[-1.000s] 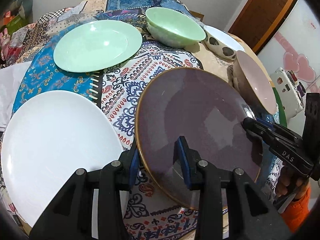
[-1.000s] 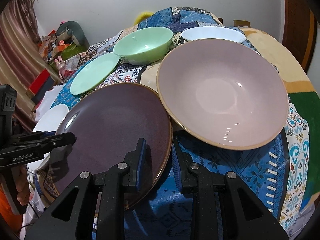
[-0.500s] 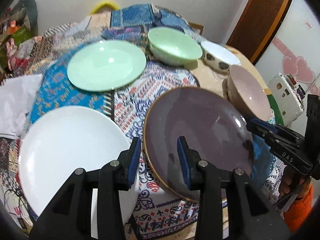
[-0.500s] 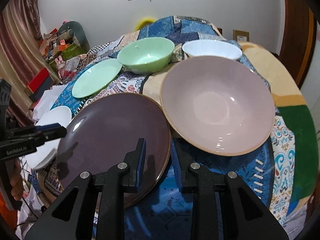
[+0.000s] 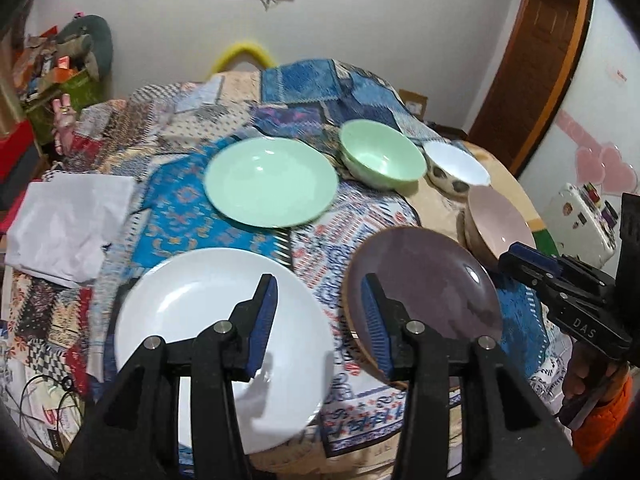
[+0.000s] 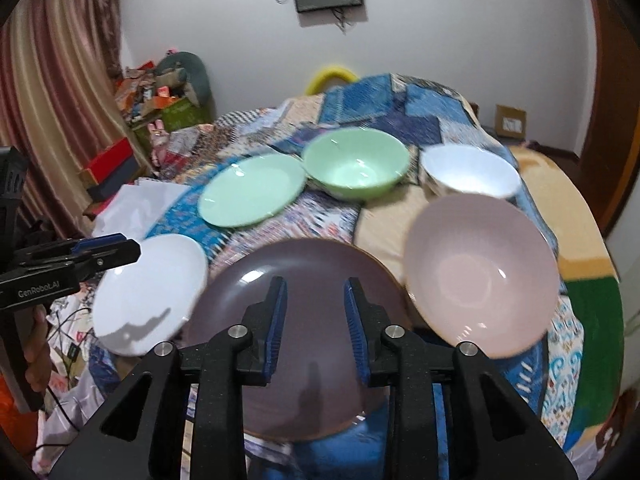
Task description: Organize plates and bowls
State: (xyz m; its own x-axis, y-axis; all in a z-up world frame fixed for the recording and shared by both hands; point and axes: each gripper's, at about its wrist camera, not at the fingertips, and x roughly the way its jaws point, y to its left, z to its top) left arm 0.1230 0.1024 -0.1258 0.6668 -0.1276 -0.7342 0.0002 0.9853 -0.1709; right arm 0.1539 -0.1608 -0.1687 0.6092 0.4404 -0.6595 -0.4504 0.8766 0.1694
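Observation:
A dark purple plate (image 5: 436,292) (image 6: 320,256) lies flat on the patchwork cloth, with a white plate (image 5: 192,304) (image 6: 152,280) to its left and a pink bowl (image 5: 500,220) (image 6: 480,272) to its right. Farther back sit a green plate (image 5: 272,182) (image 6: 252,190), a green bowl (image 5: 380,156) (image 6: 356,164) and a white spotted bowl (image 5: 456,164) (image 6: 468,172). My left gripper (image 5: 318,292) hangs above the gap between the white and purple plates. My right gripper (image 6: 315,292) hovers over the purple plate's near part. Both pairs of jaws are opening, with nothing between them.
Crumpled white paper (image 5: 68,220) lies at the table's left edge. A white sticker-covered case (image 5: 580,220) stands off to the right, beside a wooden door. Boxes and clutter (image 6: 160,96) fill the far left corner. Cables (image 6: 68,328) trail below the table's left side.
Both grippers let go of the purple plate's rim, rose and drew back from the table. Their jaws stand wider. The plate now rests on the cloth.

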